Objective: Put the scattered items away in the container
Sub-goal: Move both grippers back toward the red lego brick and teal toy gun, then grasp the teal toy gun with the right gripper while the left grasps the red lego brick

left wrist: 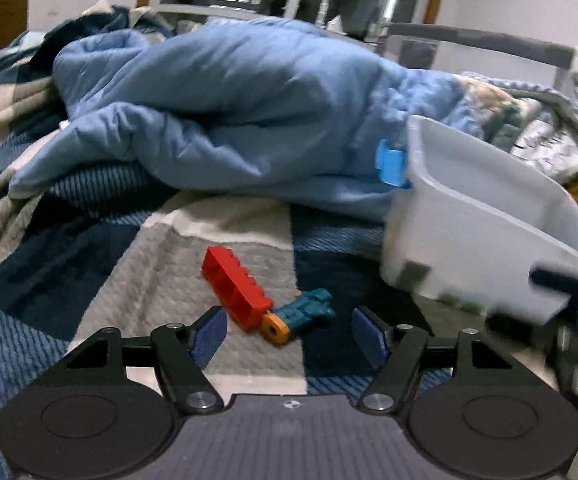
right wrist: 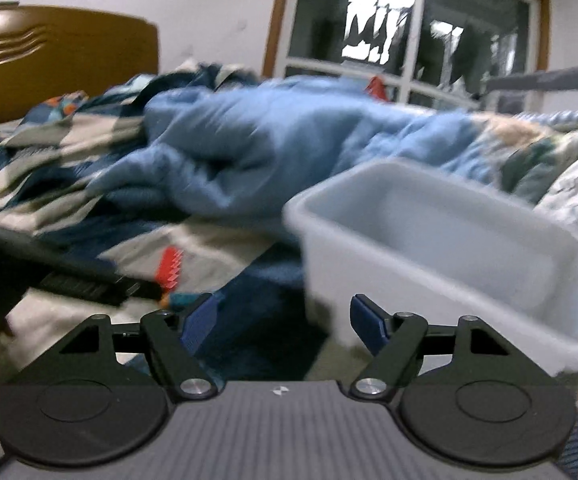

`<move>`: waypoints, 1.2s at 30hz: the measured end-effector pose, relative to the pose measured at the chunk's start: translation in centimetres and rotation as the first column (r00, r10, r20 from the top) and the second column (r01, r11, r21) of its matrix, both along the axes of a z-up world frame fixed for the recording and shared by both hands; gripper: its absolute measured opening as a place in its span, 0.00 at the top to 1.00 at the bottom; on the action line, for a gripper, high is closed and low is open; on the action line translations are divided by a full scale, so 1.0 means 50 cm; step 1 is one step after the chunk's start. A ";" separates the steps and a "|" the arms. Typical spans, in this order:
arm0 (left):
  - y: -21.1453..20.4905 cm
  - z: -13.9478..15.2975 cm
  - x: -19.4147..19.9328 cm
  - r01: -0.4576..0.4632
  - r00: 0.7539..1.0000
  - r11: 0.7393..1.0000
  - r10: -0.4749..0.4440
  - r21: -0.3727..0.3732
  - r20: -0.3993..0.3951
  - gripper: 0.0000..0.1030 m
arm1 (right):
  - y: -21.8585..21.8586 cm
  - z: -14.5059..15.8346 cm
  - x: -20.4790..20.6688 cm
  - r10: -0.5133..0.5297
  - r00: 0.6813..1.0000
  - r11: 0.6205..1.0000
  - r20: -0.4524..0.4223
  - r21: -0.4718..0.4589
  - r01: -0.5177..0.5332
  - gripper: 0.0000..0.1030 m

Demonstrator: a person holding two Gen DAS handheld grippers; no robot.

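Red toy brick (left wrist: 236, 288) and teal figure (left wrist: 303, 312) lie on the quilt (left wrist: 137, 280), beside the white bin (left wrist: 469, 248). Left gripper (left wrist: 289, 334) and right gripper (right wrist: 285, 320) are spread, empty. Brick probably light, rigid; grasp its long sides.

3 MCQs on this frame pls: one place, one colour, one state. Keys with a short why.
1. Where is the bin relative to the red brick in the left wrist view?
A. Right of it
B. Left of it
C. Under it

2. What colour is the toy touching the brick's near end?
A. Yellow and pink
B. Teal and orange
C. White and black

3. How is the left gripper?
A. Shut on the brick
B. Shut on the bin
C. Open, holding nothing

Key: 1 A, the bin sits at the right on the bedspread. 2 B, teal body with an orange end. 3 C, both pads stand wide apart, the toys lying beyond them.
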State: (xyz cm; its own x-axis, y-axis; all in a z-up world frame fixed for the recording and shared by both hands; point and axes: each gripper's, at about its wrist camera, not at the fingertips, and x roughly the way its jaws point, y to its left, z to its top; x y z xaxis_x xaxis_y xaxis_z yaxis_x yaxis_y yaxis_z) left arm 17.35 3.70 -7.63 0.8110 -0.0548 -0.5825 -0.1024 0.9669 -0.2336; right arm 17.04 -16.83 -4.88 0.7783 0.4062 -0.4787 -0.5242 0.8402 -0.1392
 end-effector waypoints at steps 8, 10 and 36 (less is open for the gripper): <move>0.027 -0.042 0.124 -0.106 0.987 0.994 0.103 -0.024 -0.123 0.73 | 0.042 -0.058 0.006 0.020 0.997 0.999 -0.073 -0.025 -0.021 0.28; 0.031 -0.052 0.117 -0.078 0.989 0.997 0.077 0.001 -0.123 0.73 | 0.056 -0.063 0.021 0.014 0.995 1.000 -0.094 -0.005 -0.015 0.28; 0.159 -0.056 -0.003 0.081 0.993 0.997 -0.080 0.007 -0.090 0.73 | 0.256 -0.143 0.141 -0.045 0.973 0.998 -0.225 -0.042 0.036 0.45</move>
